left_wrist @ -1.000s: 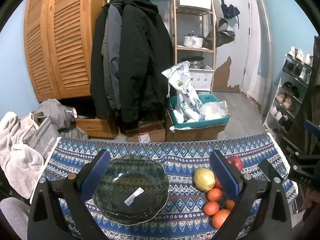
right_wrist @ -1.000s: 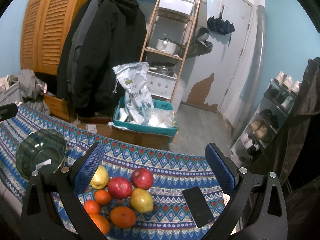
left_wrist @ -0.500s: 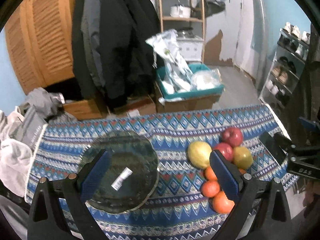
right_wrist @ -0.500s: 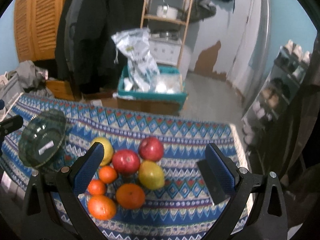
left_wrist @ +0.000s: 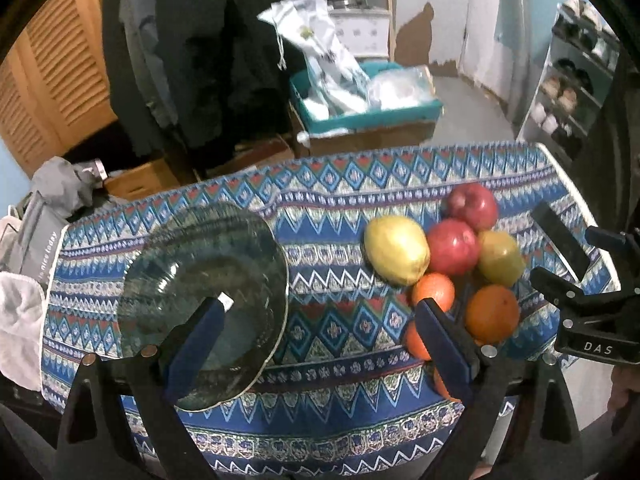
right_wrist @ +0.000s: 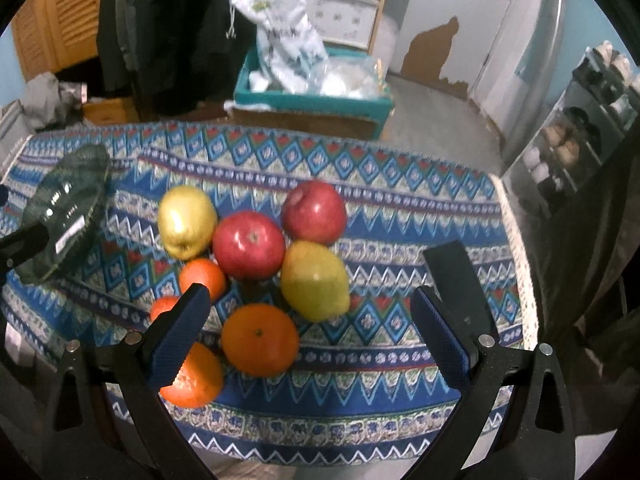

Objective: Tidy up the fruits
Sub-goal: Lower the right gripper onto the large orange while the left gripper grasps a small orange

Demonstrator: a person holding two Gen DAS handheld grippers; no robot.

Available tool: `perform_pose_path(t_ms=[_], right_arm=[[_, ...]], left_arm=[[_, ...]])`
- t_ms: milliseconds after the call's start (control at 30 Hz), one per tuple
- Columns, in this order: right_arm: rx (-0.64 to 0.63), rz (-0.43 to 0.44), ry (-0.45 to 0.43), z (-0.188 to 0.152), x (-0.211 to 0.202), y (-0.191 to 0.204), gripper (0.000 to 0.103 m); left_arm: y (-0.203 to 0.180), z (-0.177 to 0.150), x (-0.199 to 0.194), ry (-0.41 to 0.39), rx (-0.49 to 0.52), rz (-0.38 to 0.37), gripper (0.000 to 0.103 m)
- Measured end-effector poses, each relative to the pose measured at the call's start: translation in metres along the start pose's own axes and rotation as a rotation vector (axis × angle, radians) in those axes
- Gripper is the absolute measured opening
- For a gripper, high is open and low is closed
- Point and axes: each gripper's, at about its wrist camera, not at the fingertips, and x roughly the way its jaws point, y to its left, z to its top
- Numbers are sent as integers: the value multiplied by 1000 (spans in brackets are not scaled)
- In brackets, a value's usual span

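A dark green glass plate (left_wrist: 200, 276) lies on the patterned tablecloth (left_wrist: 332, 220), left side; it also shows in the right wrist view (right_wrist: 64, 216). A pile of fruit sits to its right: two red apples (right_wrist: 248, 244) (right_wrist: 314, 212), two yellow-green fruits (right_wrist: 186, 220) (right_wrist: 314, 280), and several oranges, the biggest in front (right_wrist: 260, 340). My left gripper (left_wrist: 320, 344) is open and empty, above the cloth between plate and fruit. My right gripper (right_wrist: 308, 336) is open and empty, above the front of the pile; it also shows at the right edge of the left wrist view (left_wrist: 592, 308).
A black phone (right_wrist: 456, 280) lies on the cloth right of the fruit. Beyond the table's far edge stand a teal crate with bags (right_wrist: 312, 88), hanging coats (left_wrist: 208, 52), a shoe rack (right_wrist: 580, 132) and a pile of clothes (left_wrist: 36, 240).
Both grippers have tilted down and moved forward over the table. The plate and the fruit now appear larger and closer. Nothing has been picked up.
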Motion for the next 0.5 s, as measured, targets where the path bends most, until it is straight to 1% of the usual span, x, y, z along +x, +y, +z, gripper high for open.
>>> perform_pose_path(t_ms=[100,267,333,500], right_arm=[[0,6,41,-4,13,2,100],[7,9,113,-11,37,7,99],[14,16,136,-13,44,9,95],[58,47,198,-18,64,7,94]], left_arm=[[-5,-3,11,27,15,3,95],[-11,-7,27,68,25,-9,95],[-13,-8,34,88,29,-9,95],[-19,-10,44,114,42,-19,95]])
